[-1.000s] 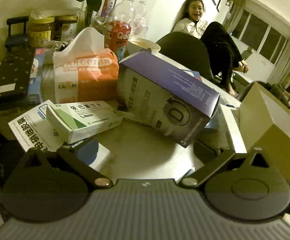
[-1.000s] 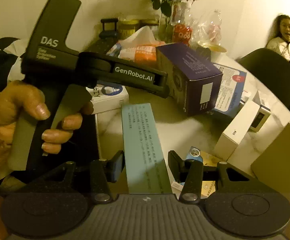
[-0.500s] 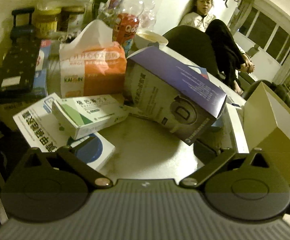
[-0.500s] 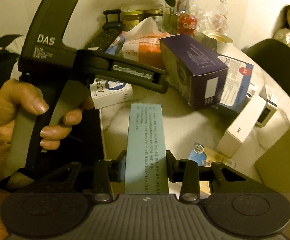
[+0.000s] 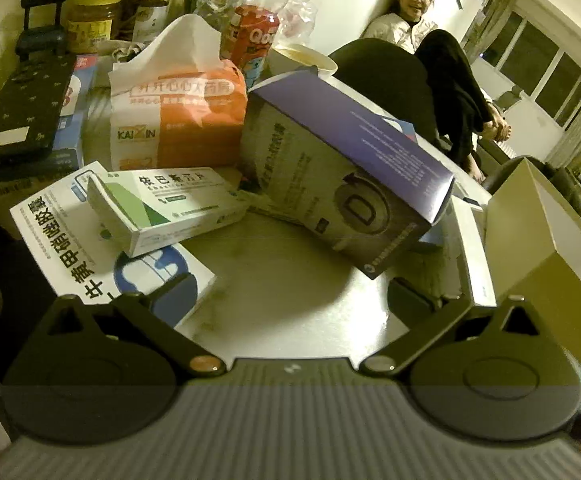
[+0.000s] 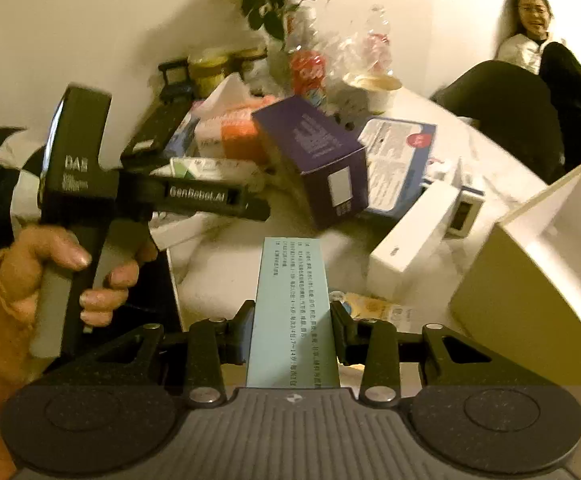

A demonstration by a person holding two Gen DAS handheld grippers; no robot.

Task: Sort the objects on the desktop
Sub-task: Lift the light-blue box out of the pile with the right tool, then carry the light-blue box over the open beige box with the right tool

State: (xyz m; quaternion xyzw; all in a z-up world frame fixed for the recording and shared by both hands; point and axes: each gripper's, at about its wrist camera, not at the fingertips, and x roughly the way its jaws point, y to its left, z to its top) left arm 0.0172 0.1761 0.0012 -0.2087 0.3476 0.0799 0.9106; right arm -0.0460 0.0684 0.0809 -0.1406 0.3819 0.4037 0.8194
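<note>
Gripper [image 6: 291,316], one pale-blue box [image 6: 290,312]

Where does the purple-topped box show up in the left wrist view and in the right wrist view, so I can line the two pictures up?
Left wrist view: the purple-topped box fills the centre, lying tilted on the table, just right of the orange tissue pack.
Right wrist view: it sits above centre, its end face with a white label toward the camera, beyond the pale blue box held in the right tongs.
Shared landmark: the orange tissue pack, directly left of the box in both views.
</note>
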